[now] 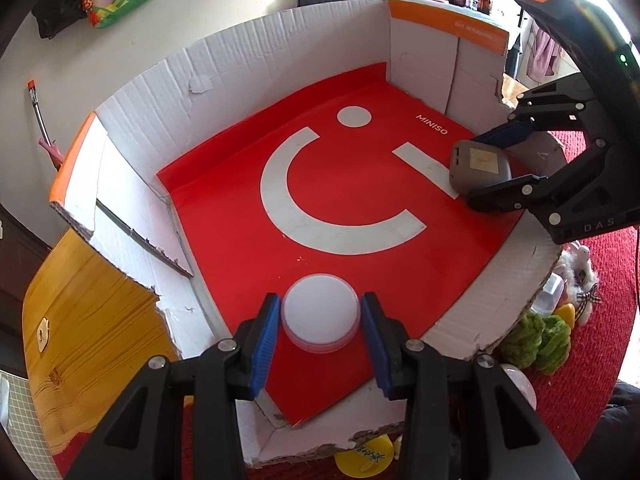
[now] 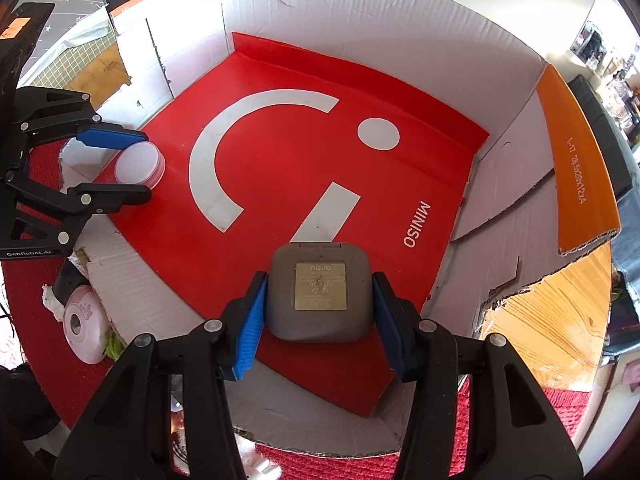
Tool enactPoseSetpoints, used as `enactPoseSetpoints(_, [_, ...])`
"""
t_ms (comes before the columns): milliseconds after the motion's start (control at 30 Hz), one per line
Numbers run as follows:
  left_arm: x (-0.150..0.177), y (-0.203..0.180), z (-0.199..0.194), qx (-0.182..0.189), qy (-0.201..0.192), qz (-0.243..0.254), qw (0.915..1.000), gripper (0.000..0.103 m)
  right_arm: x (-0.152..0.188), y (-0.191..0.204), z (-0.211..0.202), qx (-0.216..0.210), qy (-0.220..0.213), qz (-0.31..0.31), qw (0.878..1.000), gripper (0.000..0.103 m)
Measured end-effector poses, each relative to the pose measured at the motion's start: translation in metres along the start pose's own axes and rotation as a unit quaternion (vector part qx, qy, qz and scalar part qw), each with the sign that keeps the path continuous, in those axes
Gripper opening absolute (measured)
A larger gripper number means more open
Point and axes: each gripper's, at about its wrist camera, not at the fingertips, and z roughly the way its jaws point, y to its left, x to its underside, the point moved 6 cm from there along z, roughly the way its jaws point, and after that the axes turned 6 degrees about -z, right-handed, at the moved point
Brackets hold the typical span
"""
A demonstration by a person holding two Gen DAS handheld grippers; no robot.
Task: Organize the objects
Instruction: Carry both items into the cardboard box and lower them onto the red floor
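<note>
Two grippers working inside cardboard box [image 1: 248, 52] | left gripper [image 1: 320, 336] bracketing white round container [image 1: 320, 312], fingers slightly apart from it | right gripper [image 2: 320, 312] straddling grey case [image 2: 320, 296], not clamping

The left gripper [image 1: 320, 338] is reaching forward and down, its jaws spread apart. The right gripper [image 2: 318, 318] is angling in from the opposite side, jaws likewise parted, both pointing inward.

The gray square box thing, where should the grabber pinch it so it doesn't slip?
Pinch the gray case across its two flat side edges, coming from the near edge of the cardboard box, just as the right gripper is lined up now. It lies flat on the red mat with rounded corners, so the straight middle of each side probably gives the blue pads the best hold.
</note>
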Motion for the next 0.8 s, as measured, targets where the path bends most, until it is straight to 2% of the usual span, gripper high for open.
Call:
enactPoseSetpoints(633, [0.0006, 0.0032, -0.0013, 0.011, 0.001, -0.011, 0.9999, 0.045, 0.0014, -0.0015, -0.0014, 0.001, 0.002, 0.006, 1.0, 0.05])
enactPoseSetpoints(800, [-0.0004, 0.0051, -0.0014, 0.01, 0.0, -0.012, 0.9999, 0.049, 0.0047, -0.0022, -0.0035, 0.0, 0.002, 0.008, 1.0, 0.05])
